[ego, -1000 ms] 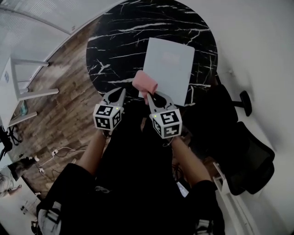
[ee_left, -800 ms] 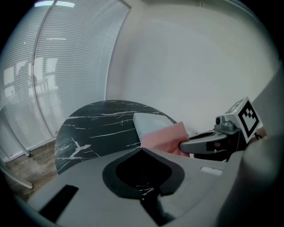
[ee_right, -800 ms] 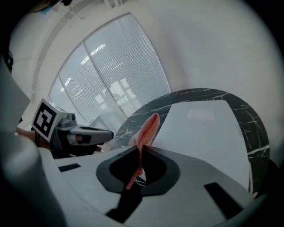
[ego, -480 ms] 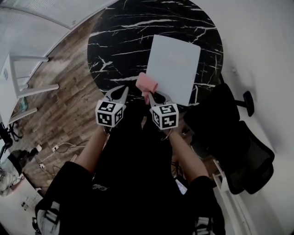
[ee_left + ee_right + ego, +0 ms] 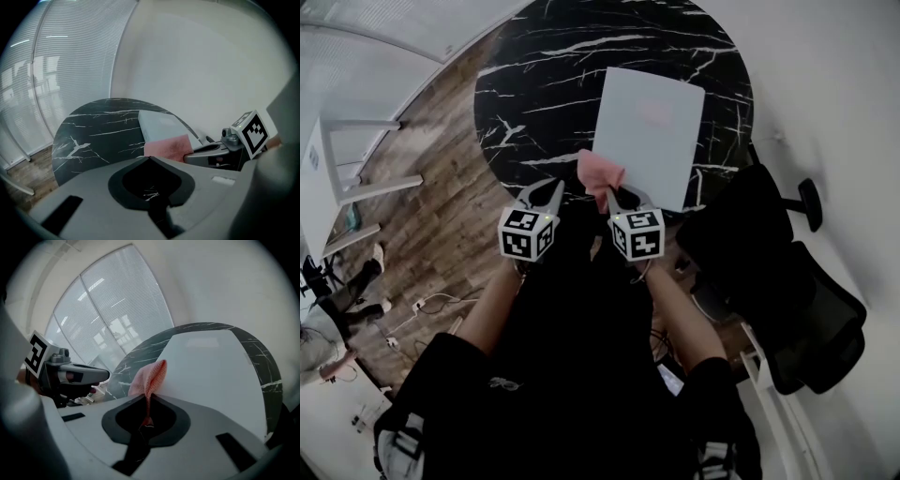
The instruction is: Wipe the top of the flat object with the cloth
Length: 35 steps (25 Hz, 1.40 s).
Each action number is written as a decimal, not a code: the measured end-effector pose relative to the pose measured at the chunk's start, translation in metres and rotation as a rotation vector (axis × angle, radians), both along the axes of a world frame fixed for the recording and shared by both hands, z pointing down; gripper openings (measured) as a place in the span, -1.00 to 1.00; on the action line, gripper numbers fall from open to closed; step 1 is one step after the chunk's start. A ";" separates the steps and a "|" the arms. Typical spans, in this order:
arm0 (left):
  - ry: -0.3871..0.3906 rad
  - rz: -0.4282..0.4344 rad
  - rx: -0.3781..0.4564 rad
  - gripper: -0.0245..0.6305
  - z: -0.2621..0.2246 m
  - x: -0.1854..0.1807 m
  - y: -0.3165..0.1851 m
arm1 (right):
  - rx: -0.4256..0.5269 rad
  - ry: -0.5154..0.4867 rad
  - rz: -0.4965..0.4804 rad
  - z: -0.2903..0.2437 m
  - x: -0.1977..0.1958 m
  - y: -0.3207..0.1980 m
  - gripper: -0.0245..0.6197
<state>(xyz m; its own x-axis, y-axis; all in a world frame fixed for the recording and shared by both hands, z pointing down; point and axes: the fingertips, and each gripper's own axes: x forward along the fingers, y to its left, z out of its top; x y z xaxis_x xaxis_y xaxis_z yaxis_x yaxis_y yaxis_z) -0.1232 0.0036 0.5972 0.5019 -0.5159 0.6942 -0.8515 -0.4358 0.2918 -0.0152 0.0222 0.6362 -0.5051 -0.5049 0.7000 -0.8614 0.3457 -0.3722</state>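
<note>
1. The round black table (image 5: pixel 534 84) has white lines running over it like cracks.
2. The flat object (image 5: pixel 649 127) is a plain white sheet. It lies on the right half of the table, and its near edge comes almost to the table's near rim.
3. The right gripper (image 5: pixel 149 398) is over the table's near rim. Its jaws are squeezed together on the pink cloth (image 5: pixel 598 174).
4. The cloth sticks up out of the jaws in a soft fold (it has a tiny dotted weave). It hangs over the near part of the table, by the near left corner of the sheet. We cannot tell if it touches the sheet.
5. The left gripper (image 5: pixel 150 159) is also at the table's near rim, a little to the left of the cloth. Its jaws are pressed together with nothing in them, and we see only the table top through the gap behind the tips.
6. A black chair (image 5: pixel 787 291) stands off the table's near right side.
7. A wooden floor (image 5: pixel 422 197) shows on the table's left side.
</note>
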 end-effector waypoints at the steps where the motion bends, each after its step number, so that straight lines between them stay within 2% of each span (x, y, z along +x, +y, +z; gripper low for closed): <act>1: -0.002 0.006 -0.001 -0.93 0.000 0.002 0.000 | 0.001 0.001 0.006 0.000 0.003 0.001 -0.90; 14: -0.008 0.102 -0.010 -0.93 0.004 0.037 0.003 | 0.005 0.022 0.111 0.005 0.048 0.013 -0.90; 35: -0.011 0.275 -0.008 -0.93 0.004 0.093 0.019 | 0.014 0.047 0.359 0.008 0.131 0.043 -0.90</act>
<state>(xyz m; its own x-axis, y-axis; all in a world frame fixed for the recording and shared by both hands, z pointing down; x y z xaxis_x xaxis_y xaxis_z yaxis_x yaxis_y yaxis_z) -0.0303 0.0221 0.6011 0.6150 -0.3557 0.7038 -0.7044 -0.6490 0.2875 0.1155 0.0651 0.6442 -0.2616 -0.6539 0.7099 -0.9449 0.0233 -0.3266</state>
